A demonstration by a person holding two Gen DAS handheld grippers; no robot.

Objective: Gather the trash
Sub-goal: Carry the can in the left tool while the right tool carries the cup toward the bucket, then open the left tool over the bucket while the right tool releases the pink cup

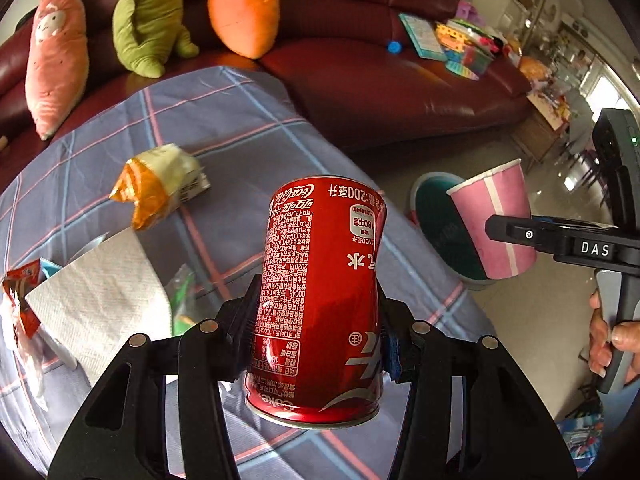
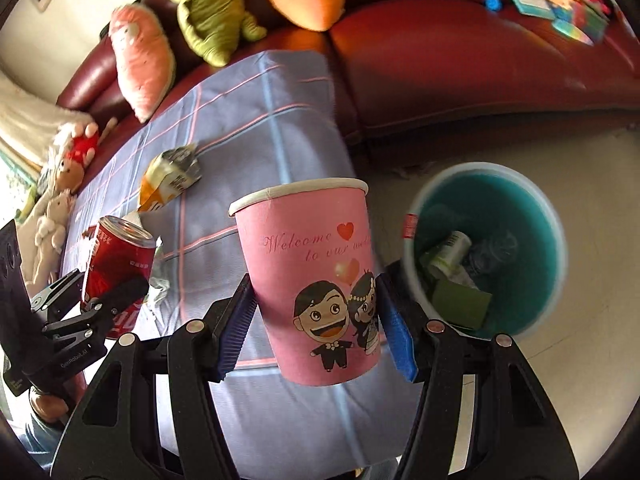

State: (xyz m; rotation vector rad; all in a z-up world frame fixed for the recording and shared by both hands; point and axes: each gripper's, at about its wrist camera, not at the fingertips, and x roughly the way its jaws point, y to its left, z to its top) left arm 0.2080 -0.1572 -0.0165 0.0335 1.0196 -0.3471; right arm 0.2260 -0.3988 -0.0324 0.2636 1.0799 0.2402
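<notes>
can (image 1: 320, 300) clamped in left tongs (image 1: 316, 320) | cup (image 2: 312, 280) clamped in right tongs (image 2: 316, 320), beside bin (image 2: 486, 248) rim

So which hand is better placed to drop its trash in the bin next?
The right. The right gripper holds the pink paper cup beside the teal bin on the floor. The left gripper holds the red can over the table, farther away.

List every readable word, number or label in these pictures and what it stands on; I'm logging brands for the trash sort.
"Coke", "200": red can, held in the left gripper; its fine print is too small.
"Welcome to our wed…", cut off: pink paper cup, held in the right gripper.
"DAS": right gripper body, left wrist view.
"GenRobot.AI": left gripper body, right wrist view.
Orange snack wrapper: unreadable.
</notes>
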